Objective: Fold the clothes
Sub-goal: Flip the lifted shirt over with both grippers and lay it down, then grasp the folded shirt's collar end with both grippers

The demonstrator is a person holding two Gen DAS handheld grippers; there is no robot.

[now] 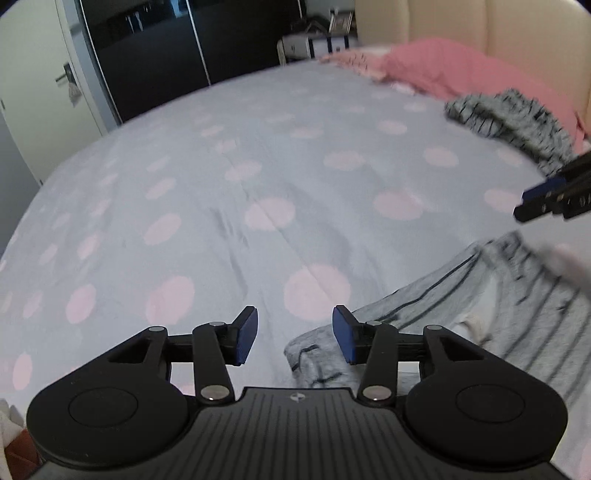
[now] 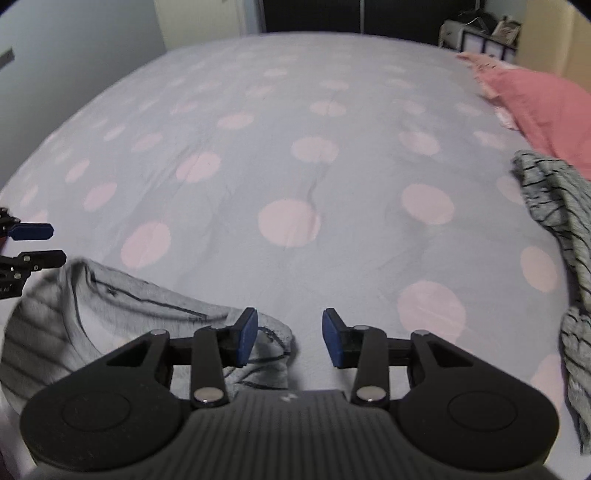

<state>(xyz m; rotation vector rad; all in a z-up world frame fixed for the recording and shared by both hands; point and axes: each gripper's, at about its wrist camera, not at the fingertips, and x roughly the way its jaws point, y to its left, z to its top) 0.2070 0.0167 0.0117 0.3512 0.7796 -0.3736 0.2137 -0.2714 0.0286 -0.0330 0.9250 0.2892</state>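
Observation:
A light grey top with thin dark stripes (image 1: 480,306) lies crumpled on the bedsheet, at the lower right of the left wrist view and the lower left of the right wrist view (image 2: 92,314). My left gripper (image 1: 294,334) hangs open just above the garment's left corner, its blue pads apart and touching nothing. My right gripper (image 2: 290,338) is open too, over the garment's right end, nothing pressed between its pads. Each gripper shows at the edge of the other's view: the right gripper (image 1: 526,205) and the left gripper (image 2: 44,244).
A second, darker grey striped garment (image 2: 565,229) is heaped at the right, beside a pink pillow (image 2: 546,107). The grey sheet with pink dots (image 1: 258,184) covers the bed. Beyond the far edge stand dark wardrobe doors (image 1: 166,55) and a cream headboard (image 1: 480,22).

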